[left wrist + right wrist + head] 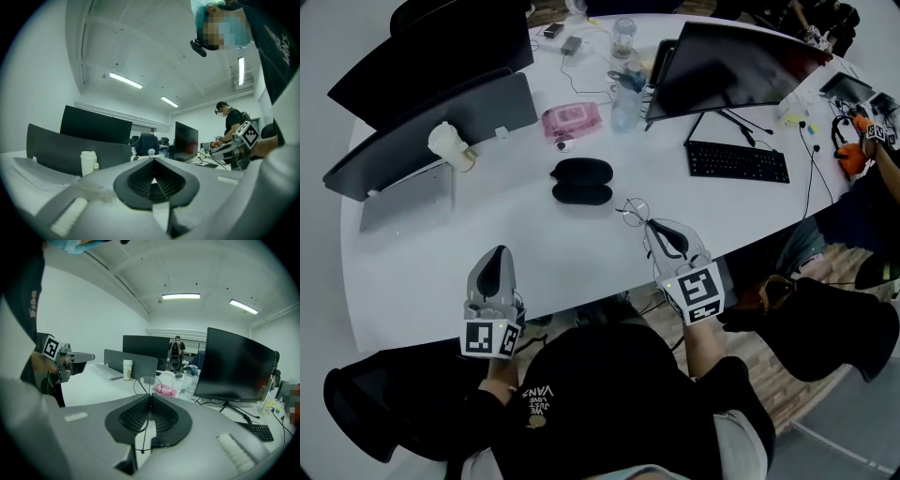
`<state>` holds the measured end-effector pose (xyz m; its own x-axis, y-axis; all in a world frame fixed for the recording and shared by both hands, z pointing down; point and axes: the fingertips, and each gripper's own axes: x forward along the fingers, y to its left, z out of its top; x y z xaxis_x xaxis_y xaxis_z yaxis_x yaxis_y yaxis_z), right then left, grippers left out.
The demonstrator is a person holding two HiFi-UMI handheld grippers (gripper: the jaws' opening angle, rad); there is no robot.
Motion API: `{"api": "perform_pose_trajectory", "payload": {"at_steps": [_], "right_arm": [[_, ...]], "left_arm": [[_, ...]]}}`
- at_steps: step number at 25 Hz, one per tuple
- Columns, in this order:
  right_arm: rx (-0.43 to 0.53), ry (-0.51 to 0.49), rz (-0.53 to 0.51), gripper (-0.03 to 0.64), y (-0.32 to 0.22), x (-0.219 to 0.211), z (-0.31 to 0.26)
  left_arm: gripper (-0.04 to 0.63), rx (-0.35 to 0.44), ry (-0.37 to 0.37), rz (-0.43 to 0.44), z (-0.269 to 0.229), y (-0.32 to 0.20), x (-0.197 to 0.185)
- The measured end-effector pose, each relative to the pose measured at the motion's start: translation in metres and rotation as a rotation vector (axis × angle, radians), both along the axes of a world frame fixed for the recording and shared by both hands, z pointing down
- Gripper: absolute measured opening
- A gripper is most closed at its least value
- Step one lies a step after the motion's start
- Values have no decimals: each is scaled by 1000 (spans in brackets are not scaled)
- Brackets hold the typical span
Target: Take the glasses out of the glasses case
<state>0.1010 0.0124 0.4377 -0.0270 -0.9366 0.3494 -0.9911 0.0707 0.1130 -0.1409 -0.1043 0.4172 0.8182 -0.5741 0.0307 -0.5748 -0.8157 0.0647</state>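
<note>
Right of the black glasses case (581, 181), our right gripper (654, 226) pinches the wire-rimmed glasses (633, 212) by one thin temple; light and fragile, they seem best held there, gently. Our left gripper (496, 253) hangs nearer, jaws together, holding nothing.

The left gripper (154, 159) has its 2 ribbed pads closed together at the tips, with nothing between them. Left of its jaws a white paper cup (87, 162) stands in front of a dark divider panel (51, 147), with a black monitor (96, 124) rising behind that. Past the tips and slightly right stands a dark screen (186, 140), and further right the right gripper (219, 151) is held roughly level, with a standing person (233, 121) behind it.
</note>
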Motion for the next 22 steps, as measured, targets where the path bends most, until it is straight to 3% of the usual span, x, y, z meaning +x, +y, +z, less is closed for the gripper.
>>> {"api": "perform_pose_trajectory", "payload": {"at_steps": [14,22], "right_arm": [[-28,-8,98,6,43,-7,1],[-29,-41,99,6,47,-17,6]], "left_arm": [[2,-23,13,134,4,6,28],[0,-42,-6,167,11,17,34]]}}
